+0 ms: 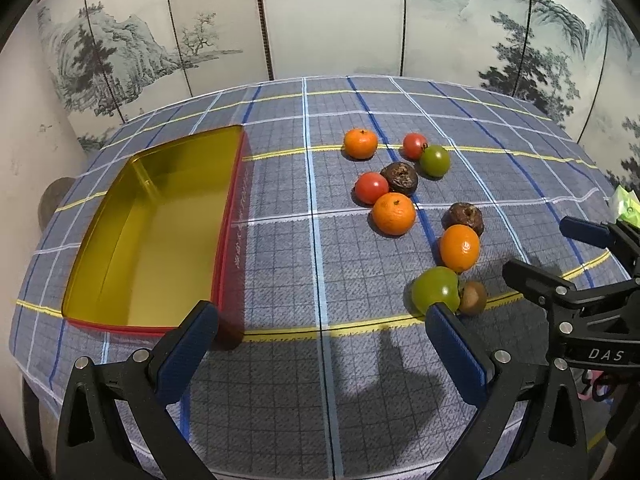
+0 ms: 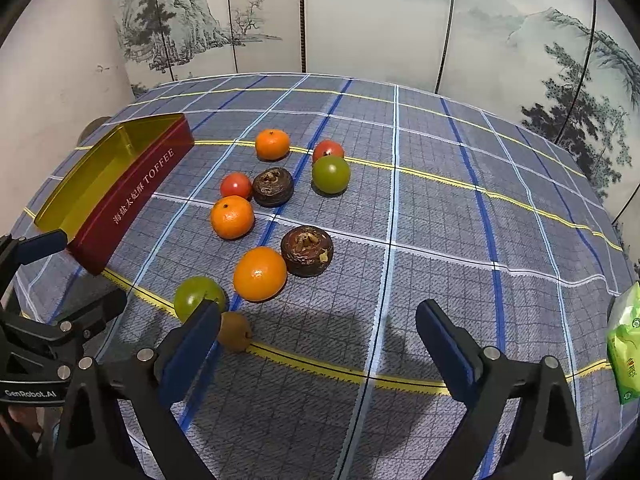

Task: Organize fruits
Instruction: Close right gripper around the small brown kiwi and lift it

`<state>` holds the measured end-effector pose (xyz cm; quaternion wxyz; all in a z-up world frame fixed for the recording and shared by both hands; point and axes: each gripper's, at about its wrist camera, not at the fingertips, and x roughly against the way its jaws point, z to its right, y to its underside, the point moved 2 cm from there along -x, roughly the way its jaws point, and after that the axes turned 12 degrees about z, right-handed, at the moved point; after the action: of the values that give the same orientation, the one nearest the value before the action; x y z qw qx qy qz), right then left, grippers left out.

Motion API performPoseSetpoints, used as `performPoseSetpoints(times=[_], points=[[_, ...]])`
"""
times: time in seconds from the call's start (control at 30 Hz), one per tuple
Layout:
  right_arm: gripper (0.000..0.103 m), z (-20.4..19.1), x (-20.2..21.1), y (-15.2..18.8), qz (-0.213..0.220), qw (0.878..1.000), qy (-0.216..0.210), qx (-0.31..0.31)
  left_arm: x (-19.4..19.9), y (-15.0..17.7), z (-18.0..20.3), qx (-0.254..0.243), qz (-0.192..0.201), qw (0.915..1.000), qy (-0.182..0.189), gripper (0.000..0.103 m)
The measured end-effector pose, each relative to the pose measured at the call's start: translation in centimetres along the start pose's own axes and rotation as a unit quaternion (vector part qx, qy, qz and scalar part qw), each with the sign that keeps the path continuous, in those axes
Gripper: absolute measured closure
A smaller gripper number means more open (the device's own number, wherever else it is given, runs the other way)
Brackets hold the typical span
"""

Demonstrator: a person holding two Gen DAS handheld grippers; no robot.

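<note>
Several fruits lie loose on the checked tablecloth: three oranges (image 1: 394, 213) (image 2: 260, 274), two red tomatoes (image 1: 371, 188), two green tomatoes (image 1: 436, 289) (image 2: 199, 297), two dark brown fruits (image 2: 307, 251) and a small kiwi (image 2: 235, 331). An empty red tin with a gold inside (image 1: 152, 232) (image 2: 132, 184) sits at the left. My left gripper (image 1: 322, 320) is open and empty, above the cloth between tin and fruits. My right gripper (image 2: 318, 320) is open and empty, just in front of the nearest fruits, its left finger (image 2: 192, 348) beside the kiwi.
A green packet (image 2: 624, 348) lies at the table's right edge. A painted folding screen (image 1: 320, 20) stands behind the table. Each gripper shows at the edge of the other's view: the right gripper (image 1: 580, 264) and the left gripper (image 2: 76, 276).
</note>
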<state>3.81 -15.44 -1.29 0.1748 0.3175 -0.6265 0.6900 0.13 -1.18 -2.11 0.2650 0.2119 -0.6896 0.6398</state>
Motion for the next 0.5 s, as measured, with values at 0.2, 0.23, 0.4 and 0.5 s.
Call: performPoseSetpoints(times=[0.2, 0.23, 0.4, 0.5], points=[[0.012, 0.0, 0.0, 0.3, -0.003, 1.000, -0.009, 0.001, 0.3, -0.1, -0.6, 0.004, 0.003, 1.0000, -0.006, 0.001], [0.013, -0.1, 0.0, 0.4, -0.004, 1.000, -0.010, 0.003, 0.3, -0.1, -0.7, 0.003, 0.002, 1.0000, -0.008, 0.001], [0.023, -0.6, -0.2, 0.8, -0.014, 0.999, -0.029, 0.011, 0.3, -0.1, -0.9, 0.005, 0.000, 1.0000, -0.008, 0.002], [0.033, -1.1, -0.5, 1.1, -0.024, 0.999, -0.044, 0.012, 0.2, 0.0, -1.0, 0.004, -0.002, 1.0000, -0.006, 0.008]])
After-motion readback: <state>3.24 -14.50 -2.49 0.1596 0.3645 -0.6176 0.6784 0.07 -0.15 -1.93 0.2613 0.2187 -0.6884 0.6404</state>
